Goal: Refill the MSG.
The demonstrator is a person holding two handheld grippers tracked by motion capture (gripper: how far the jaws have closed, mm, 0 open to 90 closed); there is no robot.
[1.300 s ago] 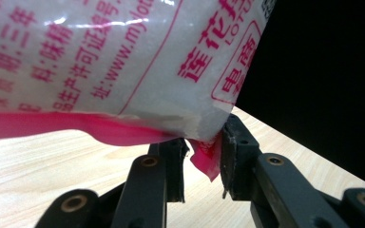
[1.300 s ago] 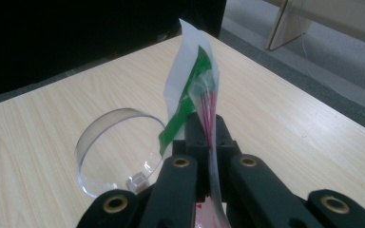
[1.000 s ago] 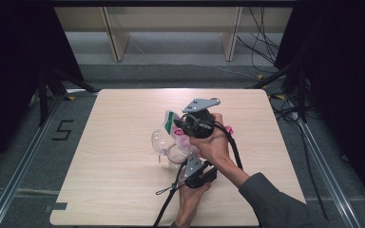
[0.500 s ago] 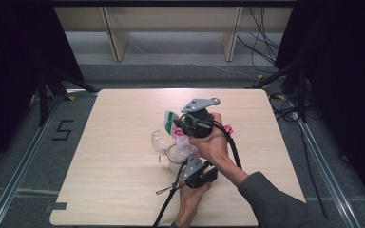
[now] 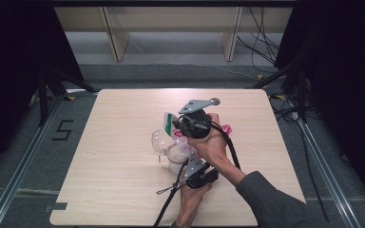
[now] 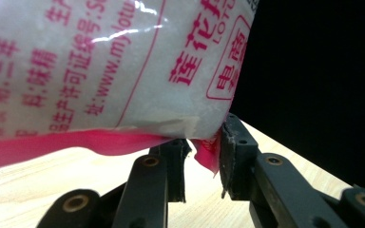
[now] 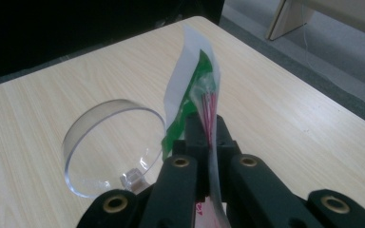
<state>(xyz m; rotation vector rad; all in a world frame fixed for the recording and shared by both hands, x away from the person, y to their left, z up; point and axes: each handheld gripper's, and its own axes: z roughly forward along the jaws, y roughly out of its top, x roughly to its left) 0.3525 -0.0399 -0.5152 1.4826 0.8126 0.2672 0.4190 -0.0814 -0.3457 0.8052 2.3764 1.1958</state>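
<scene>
Nothing has shifted since a second ago: both tongs hold still. Left tongs [image 6: 202,156] pinch the bag's [image 6: 100,66] pink bottom seam, bag rising above them. Right tongs [image 7: 208,137] clamp its top edge, with the clear lid [image 7: 111,147] lying just left on the counter [image 5: 109,190].

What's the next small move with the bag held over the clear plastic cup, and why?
Probably tip the white, pink-printed powder bag slightly toward the clear plastic cup. The right gripper pinches its top edge, the left gripper its pink bottom corner; the cup sits just beside it.
</scene>
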